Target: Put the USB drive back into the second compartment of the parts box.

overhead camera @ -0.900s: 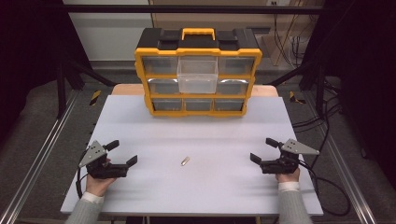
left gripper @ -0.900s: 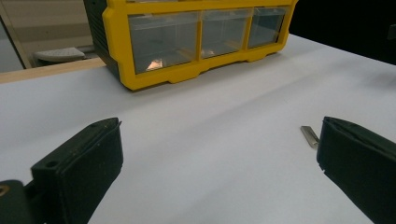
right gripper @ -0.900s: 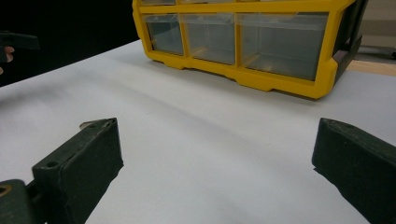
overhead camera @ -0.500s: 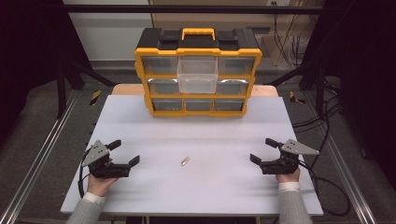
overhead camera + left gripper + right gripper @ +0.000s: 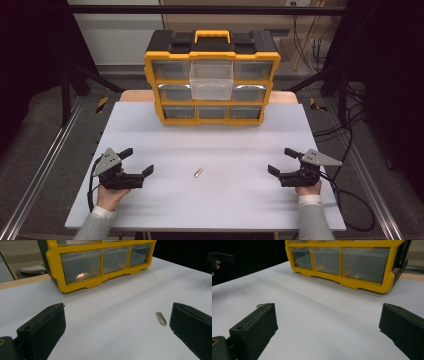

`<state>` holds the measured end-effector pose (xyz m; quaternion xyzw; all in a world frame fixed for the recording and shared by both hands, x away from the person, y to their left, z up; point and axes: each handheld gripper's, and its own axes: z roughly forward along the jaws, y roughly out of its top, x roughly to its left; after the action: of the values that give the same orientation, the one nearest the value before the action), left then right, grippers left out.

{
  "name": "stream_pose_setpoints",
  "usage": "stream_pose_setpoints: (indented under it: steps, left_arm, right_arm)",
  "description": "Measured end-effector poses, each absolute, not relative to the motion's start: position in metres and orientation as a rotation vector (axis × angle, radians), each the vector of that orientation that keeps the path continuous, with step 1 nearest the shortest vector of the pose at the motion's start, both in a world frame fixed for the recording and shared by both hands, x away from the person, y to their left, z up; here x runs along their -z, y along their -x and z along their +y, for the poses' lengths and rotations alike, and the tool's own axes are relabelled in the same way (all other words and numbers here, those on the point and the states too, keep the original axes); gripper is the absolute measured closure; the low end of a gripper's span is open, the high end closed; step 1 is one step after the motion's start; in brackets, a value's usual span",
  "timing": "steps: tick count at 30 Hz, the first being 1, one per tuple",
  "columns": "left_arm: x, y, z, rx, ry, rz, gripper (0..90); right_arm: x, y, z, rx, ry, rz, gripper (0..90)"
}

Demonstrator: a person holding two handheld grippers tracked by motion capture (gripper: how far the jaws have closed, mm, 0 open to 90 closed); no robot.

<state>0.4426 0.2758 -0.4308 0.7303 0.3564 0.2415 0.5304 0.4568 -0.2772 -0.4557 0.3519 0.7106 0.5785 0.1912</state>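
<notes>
- The yellow organizer stands at the table's far edge; its middle top drawer is pulled out (contents unclear).
- A small metal piece lies between your hands.
- Your left gripper has shifted slightly inward; right gripper unchanged. Both jaws spread, holding nothing.

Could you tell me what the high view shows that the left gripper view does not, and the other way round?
High view alone: both hands with open grippers, left and right, the organizer's black top and yellow handle, and one clear middle drawer pulled out. Left gripper view alone: a close look along its own jaws, spread wide, at something pale inside a bottom drawer. Both: the yellow organizer, the white table and the small metal piece lying loose on it.
</notes>
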Motion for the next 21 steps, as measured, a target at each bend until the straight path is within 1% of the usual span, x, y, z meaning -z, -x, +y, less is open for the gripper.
stream_pose_setpoints:
  steps: [11, 21]
  left_arm:
    - [0.425, -0.445, 0.262, -0.575, -1.774, 0.854, 0.3]
    - [0.415, -0.448, 0.249, -0.567, -1.769, 0.849, 0.2]
  right_arm:
    - [0.456, -0.457, -0.277, -1.622, -0.98, 2.001, 2.0]
    - [0.456, -0.457, -0.277, -1.62, -0.98, 2.003, 2.0]
